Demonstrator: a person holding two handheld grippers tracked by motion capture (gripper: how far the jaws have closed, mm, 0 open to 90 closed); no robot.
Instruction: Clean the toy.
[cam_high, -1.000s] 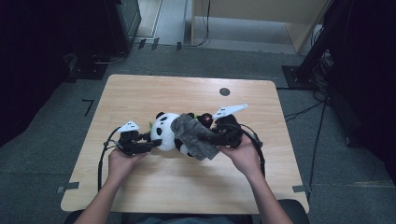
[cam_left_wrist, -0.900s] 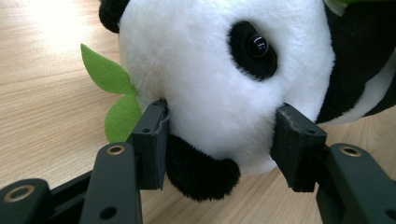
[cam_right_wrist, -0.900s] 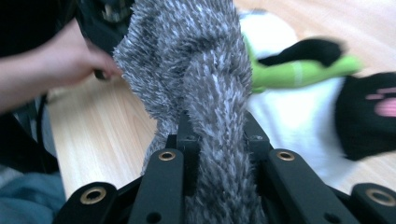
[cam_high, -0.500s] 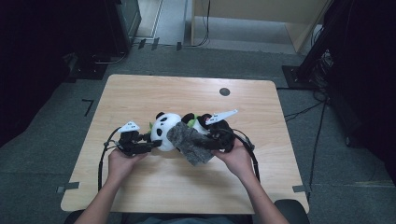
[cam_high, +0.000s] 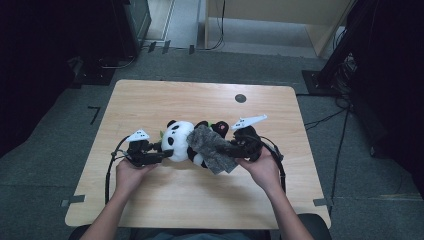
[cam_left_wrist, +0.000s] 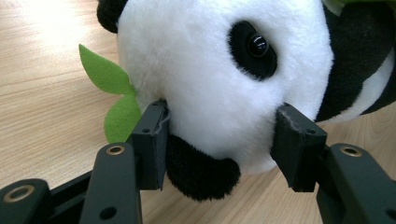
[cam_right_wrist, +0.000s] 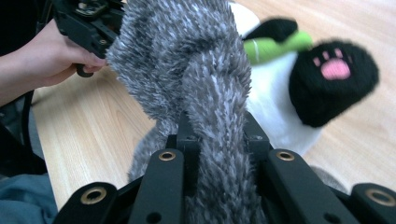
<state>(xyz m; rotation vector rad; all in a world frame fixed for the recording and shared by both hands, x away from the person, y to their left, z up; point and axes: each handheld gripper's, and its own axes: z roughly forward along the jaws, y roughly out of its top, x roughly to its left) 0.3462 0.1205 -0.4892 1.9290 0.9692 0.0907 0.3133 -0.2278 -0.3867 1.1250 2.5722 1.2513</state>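
A black-and-white panda plush (cam_high: 178, 141) lies on its side in the middle of the wooden table (cam_high: 165, 100). My left gripper (cam_high: 159, 155) holds its head: in the left gripper view the two jaws press into the white head (cam_left_wrist: 205, 79) from both sides, next to green felt leaves (cam_left_wrist: 114, 100). A grey fuzzy cloth (cam_high: 214, 148) drapes over the panda's body. My right gripper (cam_high: 234, 149) is shut on a bunched end of the cloth (cam_right_wrist: 205, 74), which rises between the jaws. The panda's black paw with pink pads (cam_right_wrist: 334, 79) shows beyond.
A small black round disc (cam_high: 240, 98) sits in the tabletop at the far right. Cables loop from both grippers over the near table. Dark equipment and stands ring the table on the grey floor.
My right gripper has shifted a little left and toward the person with the grey cloth, which now lies further over the panda's body. The left gripper has barely moved.
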